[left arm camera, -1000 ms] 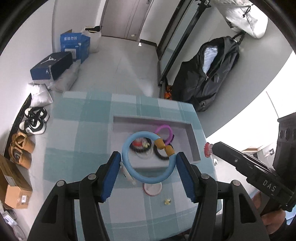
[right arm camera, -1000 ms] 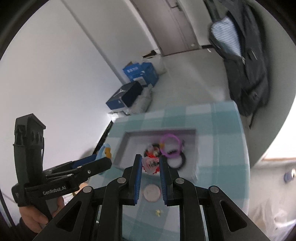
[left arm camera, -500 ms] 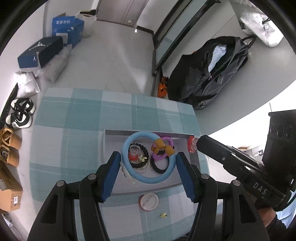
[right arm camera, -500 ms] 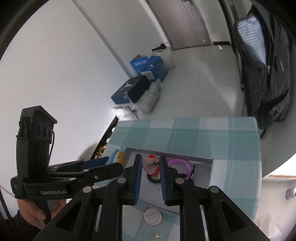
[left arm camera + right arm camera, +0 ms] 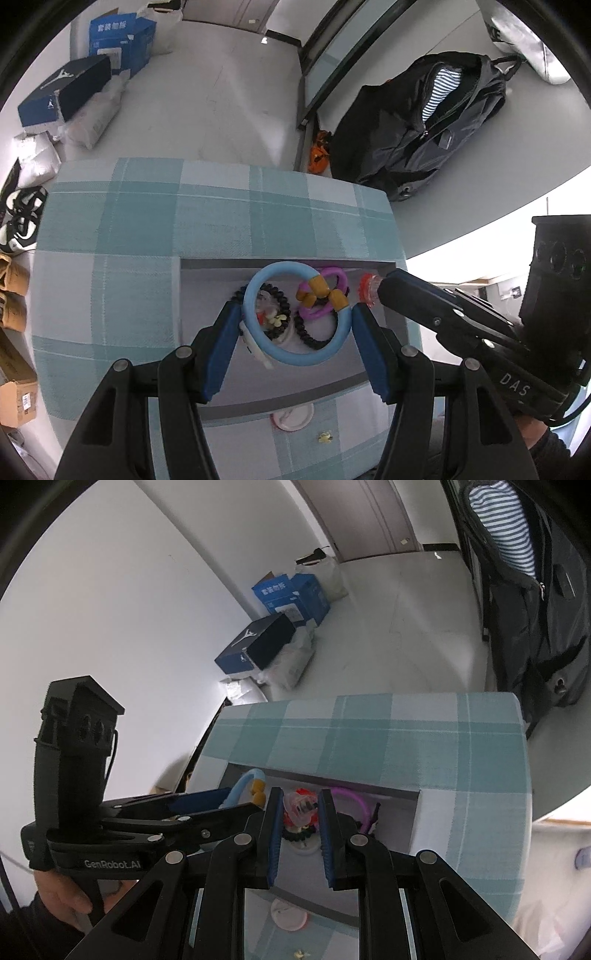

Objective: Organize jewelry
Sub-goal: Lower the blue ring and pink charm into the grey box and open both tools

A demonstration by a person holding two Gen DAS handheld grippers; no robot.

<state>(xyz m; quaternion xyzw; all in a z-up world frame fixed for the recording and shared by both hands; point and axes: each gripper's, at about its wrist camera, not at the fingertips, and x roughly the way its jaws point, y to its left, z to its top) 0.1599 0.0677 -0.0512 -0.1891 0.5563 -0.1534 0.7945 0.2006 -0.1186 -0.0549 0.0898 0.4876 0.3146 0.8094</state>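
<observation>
Blue-padded, the left gripper [image 5: 295, 325] clasps a blue ring bracelet [image 5: 295, 314] and the right gripper [image 5: 300, 816] pinches a pink trinket [image 5: 300, 805] above the grey tray [image 5: 207, 291] holding bead bracelets [image 5: 314, 332]; a small yellow charm [image 5: 325, 437] waits outside.

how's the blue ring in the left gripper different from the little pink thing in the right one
The light blue ring bracelet with yellow beads is a large open hoop that spreads the left gripper wide; the small clear pink-and-red charm is a compact lump pinched in the nearly closed right gripper. The bracelet is opaque, the charm translucent. Both hang above the grey tray that holds other jewelry.
</observation>
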